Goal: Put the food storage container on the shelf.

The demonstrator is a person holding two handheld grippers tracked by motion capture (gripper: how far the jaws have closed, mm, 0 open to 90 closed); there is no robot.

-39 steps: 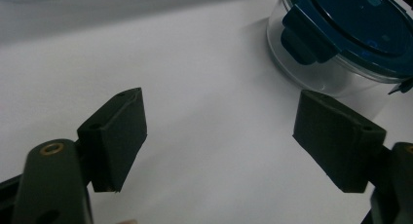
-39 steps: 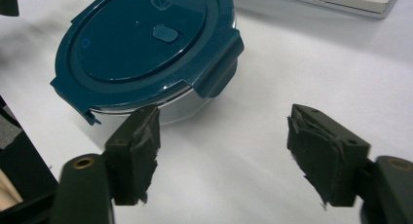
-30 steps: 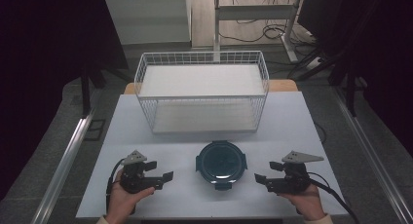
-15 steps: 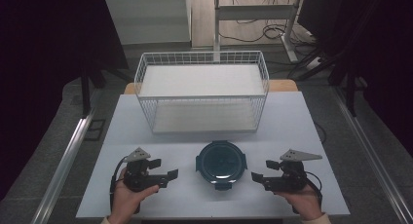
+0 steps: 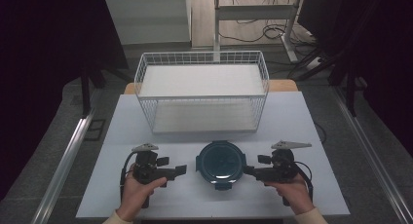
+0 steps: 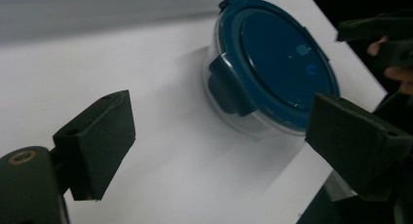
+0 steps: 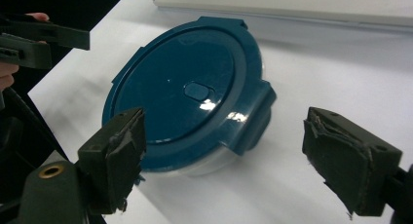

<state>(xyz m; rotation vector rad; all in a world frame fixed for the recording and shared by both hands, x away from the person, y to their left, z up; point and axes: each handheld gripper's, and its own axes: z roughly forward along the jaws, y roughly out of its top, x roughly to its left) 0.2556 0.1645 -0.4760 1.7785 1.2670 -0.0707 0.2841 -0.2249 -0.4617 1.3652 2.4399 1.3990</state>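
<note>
A round clear plastic container with a dark blue clip-on lid (image 5: 219, 163) sits on the white counter (image 5: 311, 121) in front of me, and I place everything else by it. Its lid is on, with latch tabs folded down around the rim and a small oval valve at its centre, seen clearly in the right gripper view (image 7: 187, 95). My left tool (image 5: 180, 171) is just beside the container on its left, held in my left hand (image 5: 139, 190), its jaws spread wide with nothing between them; in the left gripper view the container (image 6: 272, 63) lies ahead of those jaws, apart from them. My right tool (image 5: 247, 171) is just beside the container on its right, gripped by my right hand (image 5: 290, 190), jaws also wide apart and empty, their padding looking worn and ragged. Both tools point inward at the container, and I cannot tell whether either tip touches it. Beyond the container, toward the far edge of the counter, stands a white wire basket (image 5: 202, 90), rectangular, with a pale flat bottom and nothing in it. The counter surface is plain and matt white, resting on a wooden top (image 5: 281, 85) whose edge peeks out behind the basket. Past the basket the room is dim: a grey floor (image 5: 58, 131), the legs of a pale desk frame (image 5: 253, 12) with loose cables (image 5: 265, 34) under it, and dark curtains (image 5: 53, 39) on either side.
</note>
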